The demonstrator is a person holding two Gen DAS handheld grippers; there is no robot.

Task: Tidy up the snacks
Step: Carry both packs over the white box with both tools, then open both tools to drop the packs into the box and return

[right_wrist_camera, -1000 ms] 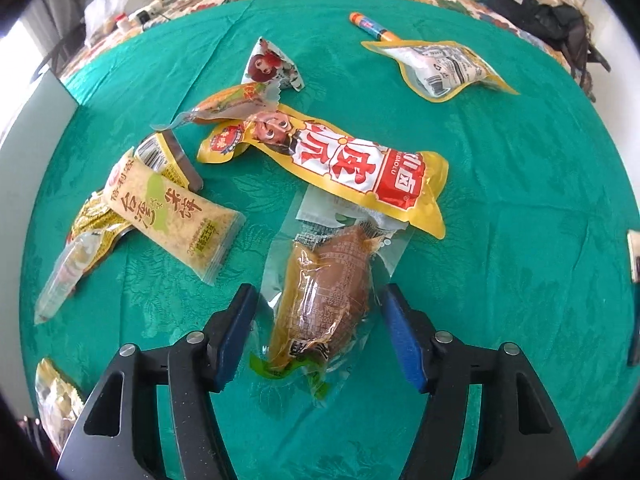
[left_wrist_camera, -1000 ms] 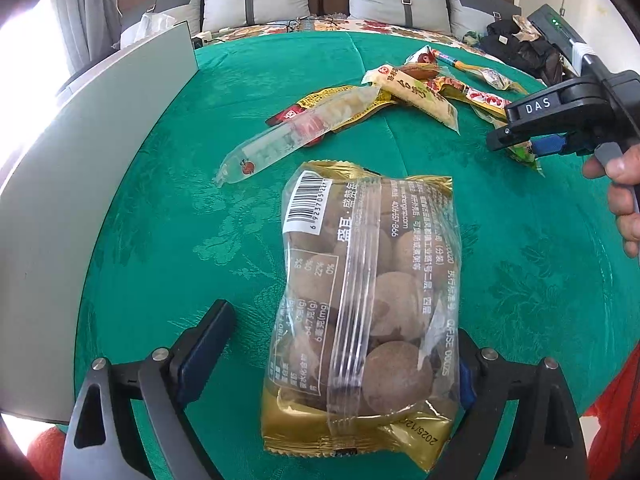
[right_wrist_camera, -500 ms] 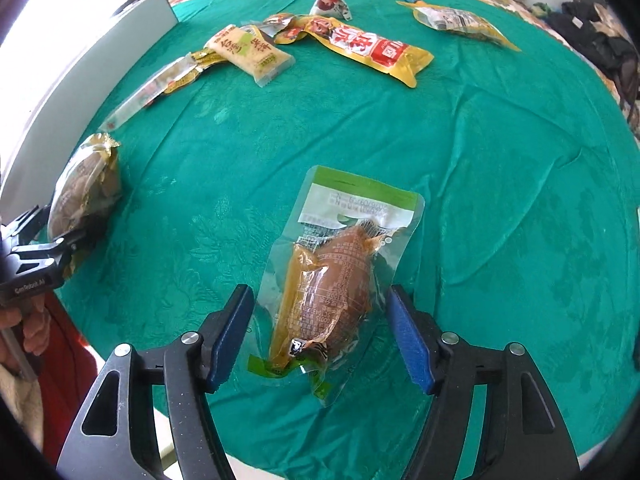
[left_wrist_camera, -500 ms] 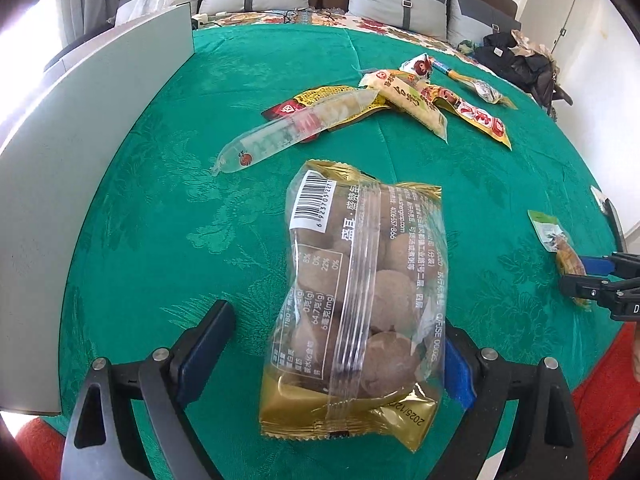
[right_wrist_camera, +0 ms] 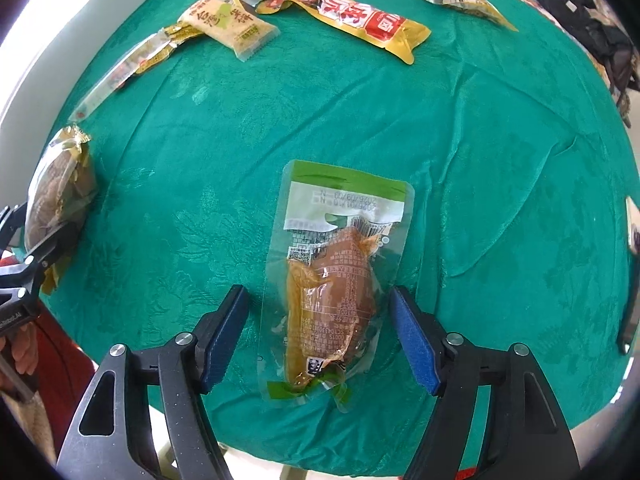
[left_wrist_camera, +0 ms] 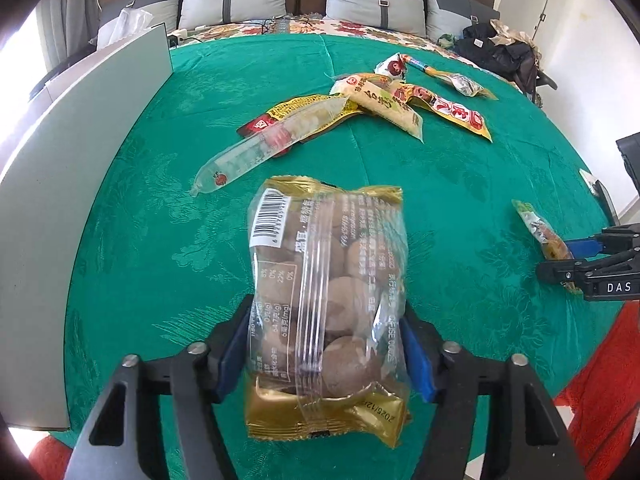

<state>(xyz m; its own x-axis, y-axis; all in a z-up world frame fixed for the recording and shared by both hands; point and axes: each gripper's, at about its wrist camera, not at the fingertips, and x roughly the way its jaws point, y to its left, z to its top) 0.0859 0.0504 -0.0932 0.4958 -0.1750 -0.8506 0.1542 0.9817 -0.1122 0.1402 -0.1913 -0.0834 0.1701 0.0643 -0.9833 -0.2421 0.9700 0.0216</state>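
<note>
L gripper (left_wrist_camera: 326, 354) jaws closing onto gold-ended egg pack (left_wrist_camera: 326, 304); R gripper (right_wrist_camera: 320, 334) closing round green-edged meat pouch (right_wrist_camera: 334, 276), pads apart. Risk: slick film slips.

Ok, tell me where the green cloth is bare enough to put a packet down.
Bare: the wide stretch of green cloth right of the green-edged pouch, and the strip between the gold bag and the grey board. Crowded: the far middle, where the red-and-yellow packet and others overlap.
</note>
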